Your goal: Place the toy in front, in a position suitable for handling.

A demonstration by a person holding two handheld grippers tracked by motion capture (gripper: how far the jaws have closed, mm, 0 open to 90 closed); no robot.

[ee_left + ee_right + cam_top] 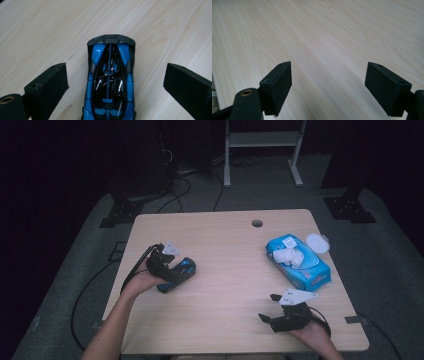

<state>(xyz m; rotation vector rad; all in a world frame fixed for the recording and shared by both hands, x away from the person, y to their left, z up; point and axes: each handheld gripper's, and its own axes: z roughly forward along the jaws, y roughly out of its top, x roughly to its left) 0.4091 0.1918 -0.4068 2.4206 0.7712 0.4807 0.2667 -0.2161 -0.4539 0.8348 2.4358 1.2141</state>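
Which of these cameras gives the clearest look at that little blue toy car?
The left gripper view: the blue toy car lies large and sharp between the open fingers. In the high view it is small, partly behind the left gripper.

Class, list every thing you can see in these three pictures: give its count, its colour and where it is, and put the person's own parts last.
toy car: one, blue and black, left part of the table, between the left gripper's open jaws, touching neither.
wet-wipe pack: one, blue, right part of the table, a white wipe bunched at its opening.
round lid: one, white, just beyond the pack.
table: one, light wood, with a round hole near its far edge.
white frame: one, on the floor beyond the table.
cables: several, black, on the floor.
left gripper: one, black, over the car.
right gripper: one, black, open above bare wood near the front right.
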